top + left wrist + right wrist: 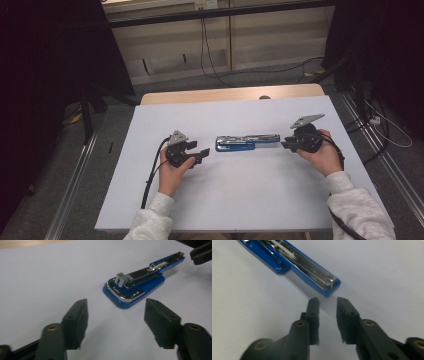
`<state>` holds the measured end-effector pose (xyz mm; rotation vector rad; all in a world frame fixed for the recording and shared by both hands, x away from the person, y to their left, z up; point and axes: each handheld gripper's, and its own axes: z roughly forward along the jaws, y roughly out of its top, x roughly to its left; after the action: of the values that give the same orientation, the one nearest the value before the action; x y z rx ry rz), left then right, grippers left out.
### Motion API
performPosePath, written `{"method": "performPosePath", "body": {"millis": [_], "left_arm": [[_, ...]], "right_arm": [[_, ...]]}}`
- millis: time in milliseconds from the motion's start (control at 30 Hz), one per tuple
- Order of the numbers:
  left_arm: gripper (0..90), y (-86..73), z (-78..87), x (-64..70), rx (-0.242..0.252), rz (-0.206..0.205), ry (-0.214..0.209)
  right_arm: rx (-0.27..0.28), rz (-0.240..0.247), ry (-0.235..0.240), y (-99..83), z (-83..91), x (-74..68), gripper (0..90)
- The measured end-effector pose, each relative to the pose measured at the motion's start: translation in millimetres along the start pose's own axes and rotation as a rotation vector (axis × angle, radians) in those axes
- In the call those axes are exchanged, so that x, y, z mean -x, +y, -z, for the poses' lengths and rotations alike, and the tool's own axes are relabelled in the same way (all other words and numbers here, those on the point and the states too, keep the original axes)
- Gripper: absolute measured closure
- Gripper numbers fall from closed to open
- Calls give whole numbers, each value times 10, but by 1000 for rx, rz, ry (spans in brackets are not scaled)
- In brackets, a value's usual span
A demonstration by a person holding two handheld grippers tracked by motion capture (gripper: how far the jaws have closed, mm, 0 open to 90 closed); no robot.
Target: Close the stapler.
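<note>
The stapler (pixel 246 141), blue with a metal top, lies flat near the middle of the white table (pixel 150 200), its long side running left to right, between the two grippers.

The left gripper (pixel 202 152) is just to the left of the stapler's wide end. Its jaws are spread far apart and hold nothing; in the left gripper view the stapler (pixel 140 286) sits a little beyond the jaw tips, not touching them. The right gripper (pixel 287 144) is just to the right of the narrow end. Its jaws have only a small gap and pinch nothing; in the right gripper view the narrow end of the stapler (pixel 294 265) is just ahead of the tips.

I judge this as the approach step: both grippers aim at the stapler, no grasp yet. The next move probably needs the left gripper to go forward so the wide end enters between its jaws, then to close; the right gripper must open more or line up with the thin end.

Count: one stapler, two grippers, one table.
</note>
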<state>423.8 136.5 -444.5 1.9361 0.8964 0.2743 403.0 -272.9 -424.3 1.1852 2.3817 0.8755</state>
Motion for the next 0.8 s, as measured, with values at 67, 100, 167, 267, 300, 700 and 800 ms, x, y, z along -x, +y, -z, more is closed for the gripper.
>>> {"method": "performPosePath", "body": {"millis": [67, 100, 167, 267, 300, 700, 800], "left_arm": [[508, 9, -44, -7, -17, 10, 7], [552, 13, -70, -10, -31, 13, 14], [628, 6, -126, -15, -51, 24, 13], [757, -25, -217, -36, -77, 28, 21], [784, -28, -244, -43, -90, 25, 25], [892, 194, -499, -22, -122, -16, -9], [892, 207, -551, -6, -132, -18, -13]], "right_arm": [[-11, 3, -4, -12, -32, -5, 814], [-9, -1, -6, -17, -49, -2, 840], [-21, -6, -23, -21, -84, 7, 867], [-37, -17, -27, -26, -141, 14, 891], [-42, -15, -24, -27, -160, 15, 891], [-45, -4, -23, 14, -252, 43, 900], [-47, 4, -13, 15, -276, 34, 900]]}}
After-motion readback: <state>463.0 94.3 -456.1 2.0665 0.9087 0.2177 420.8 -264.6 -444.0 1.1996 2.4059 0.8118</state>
